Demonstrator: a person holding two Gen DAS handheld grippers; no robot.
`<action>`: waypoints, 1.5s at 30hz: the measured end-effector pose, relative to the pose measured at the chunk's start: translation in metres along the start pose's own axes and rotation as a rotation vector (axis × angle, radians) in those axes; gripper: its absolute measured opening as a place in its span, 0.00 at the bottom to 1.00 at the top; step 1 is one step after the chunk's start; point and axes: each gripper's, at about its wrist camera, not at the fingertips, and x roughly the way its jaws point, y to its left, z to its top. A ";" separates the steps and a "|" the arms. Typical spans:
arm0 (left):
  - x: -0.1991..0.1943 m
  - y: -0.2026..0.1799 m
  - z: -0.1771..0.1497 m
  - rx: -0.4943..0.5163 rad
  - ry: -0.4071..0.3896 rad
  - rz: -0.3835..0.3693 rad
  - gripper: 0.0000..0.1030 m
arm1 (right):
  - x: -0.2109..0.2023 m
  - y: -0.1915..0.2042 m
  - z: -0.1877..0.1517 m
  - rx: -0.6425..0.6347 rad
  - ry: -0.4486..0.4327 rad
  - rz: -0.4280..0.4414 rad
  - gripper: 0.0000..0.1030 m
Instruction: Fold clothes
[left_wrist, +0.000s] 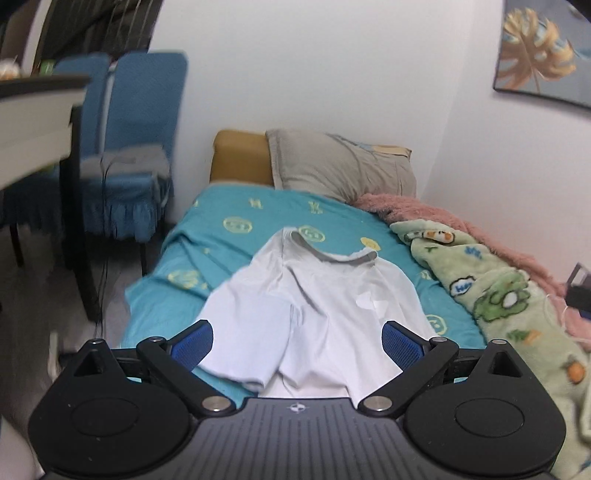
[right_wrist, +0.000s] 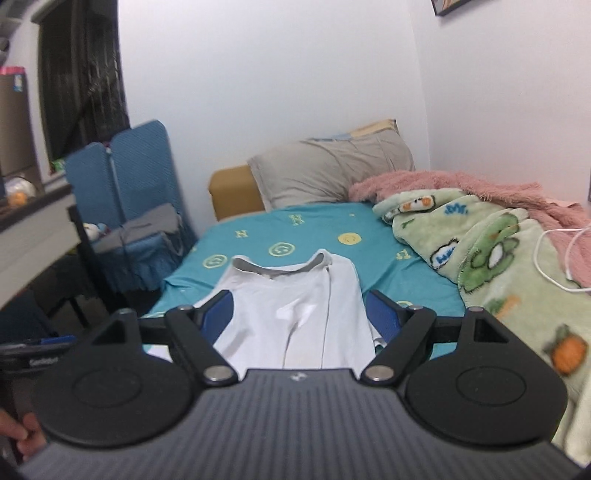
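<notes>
Jaws on both grippers stand wide apart, nothing gripped: left gripper and right gripper hang above the near end of the shirt, blue ribbed pads clear of cloth. Shirt is white, thin, smooth, lying flat lengthwise on the teal sheet, left sleeve folded inward over the body, grey ribbed collar at the far end. Sheet has yellow smiley and letter prints. Right side: fuzzy green cartoon blanket, shaggy pink blanket. Far end: beige pillow, mustard headboard. Left: blue chairs, blurred.
</notes>
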 end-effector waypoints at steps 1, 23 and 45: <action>-0.007 0.005 -0.001 -0.024 0.011 -0.004 0.95 | -0.005 -0.001 -0.003 -0.002 -0.007 0.003 0.78; 0.165 0.132 -0.037 -0.495 0.109 0.104 0.66 | 0.088 -0.045 -0.064 0.146 0.166 -0.005 0.78; 0.221 0.091 0.194 0.042 -0.157 0.481 0.02 | 0.114 -0.051 -0.072 0.102 0.174 -0.071 0.78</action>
